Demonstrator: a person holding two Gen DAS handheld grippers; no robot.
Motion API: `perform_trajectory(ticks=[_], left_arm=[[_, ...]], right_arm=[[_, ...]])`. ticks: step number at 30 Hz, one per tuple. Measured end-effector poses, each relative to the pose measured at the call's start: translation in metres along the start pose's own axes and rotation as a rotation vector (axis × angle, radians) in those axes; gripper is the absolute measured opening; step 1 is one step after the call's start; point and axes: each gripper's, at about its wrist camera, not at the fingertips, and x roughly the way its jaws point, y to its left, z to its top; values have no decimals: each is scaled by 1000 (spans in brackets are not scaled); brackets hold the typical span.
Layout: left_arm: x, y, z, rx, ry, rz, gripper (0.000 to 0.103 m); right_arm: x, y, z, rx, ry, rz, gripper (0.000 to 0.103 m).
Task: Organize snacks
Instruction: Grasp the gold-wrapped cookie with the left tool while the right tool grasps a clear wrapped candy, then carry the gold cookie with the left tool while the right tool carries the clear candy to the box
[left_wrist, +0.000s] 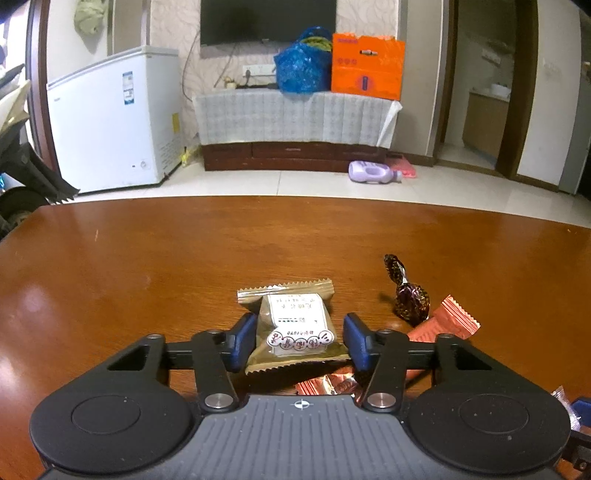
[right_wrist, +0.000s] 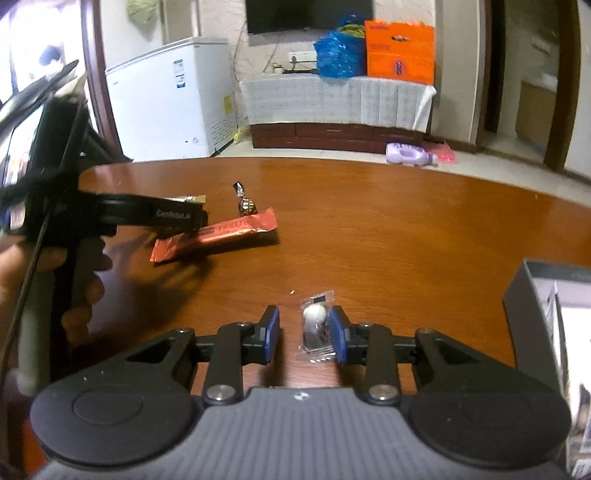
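My left gripper (left_wrist: 300, 341) is open around a gold snack packet (left_wrist: 295, 326) with a white label, which lies on the brown table (left_wrist: 147, 258) between the blue pads, apart from both. A dark foil candy (left_wrist: 408, 293) and an orange-red bar (left_wrist: 448, 325) lie to its right. My right gripper (right_wrist: 303, 334) is open around a small clear sachet (right_wrist: 316, 326) holding a white ball; the right pad is next to it. The right wrist view shows the left gripper (right_wrist: 147, 218) above the orange-red bar (right_wrist: 218, 238), with the foil candy (right_wrist: 245, 205) behind.
A grey open box (right_wrist: 550, 295) stands at the table's right edge. Beyond the table are a white chest freezer (left_wrist: 110, 118), a covered cabinet (left_wrist: 295, 118) with a blue bag and orange box, and a purple bottle (left_wrist: 373, 172) on the floor.
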Motion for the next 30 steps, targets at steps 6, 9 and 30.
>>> perform_trajectory(ticks=[6,9,30], left_arm=[[-3,2,0,-14,-7,-17,48],[-11,-4,-2,-14,-35,-16,44],[-61,-37,11,54,-179,-60,44]], right_arm=[[1,-3,-1,4,15,-5,36],[4,-4,-4,-8,11,-15,36],[-14,-5,3,39,-68,-34,18]])
